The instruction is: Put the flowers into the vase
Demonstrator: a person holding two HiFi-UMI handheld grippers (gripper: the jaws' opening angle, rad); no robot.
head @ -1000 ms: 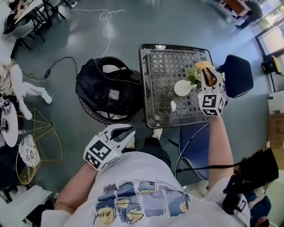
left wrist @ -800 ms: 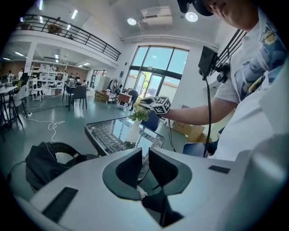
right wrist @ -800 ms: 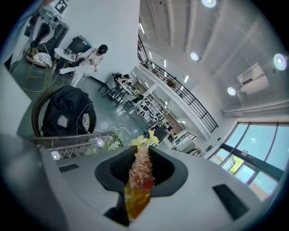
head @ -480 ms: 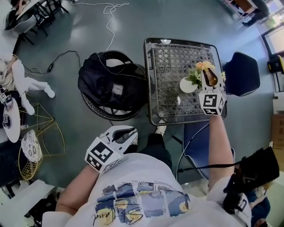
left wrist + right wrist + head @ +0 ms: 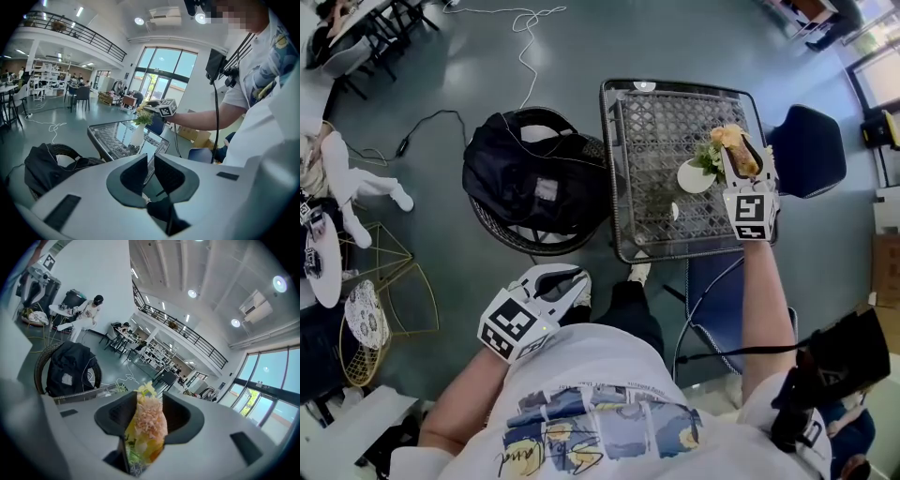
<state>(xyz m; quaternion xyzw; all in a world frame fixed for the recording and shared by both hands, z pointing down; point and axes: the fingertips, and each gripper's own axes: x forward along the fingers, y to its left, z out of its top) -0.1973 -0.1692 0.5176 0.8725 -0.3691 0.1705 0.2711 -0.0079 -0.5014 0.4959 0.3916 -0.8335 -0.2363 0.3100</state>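
release step: right claw has just been opening, flowers loose between its pads, stems apparently in vase on counter. next: back out straight without snagging blooms. left claw slightly spread, empty.

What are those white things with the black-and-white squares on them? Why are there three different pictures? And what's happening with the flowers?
A person holds a tool in each hand, called a hand-held gripper. It has two jaws that pinch like tongs, and the checkered cubes are part of it. One picture comes from a camera on the person's head, looking down. The other two come from small cameras riding on each gripper, looking along its jaws.

On the table stands a white vase. The right hand-held gripper is above it with the flowers between its jaws. Those jaws have just been opening, so it seems to be letting go. The left hand-held gripper waits near the person's body, jaws a little apart, holding nothing. The black bag on the round chair beside the table isn't part of the job.
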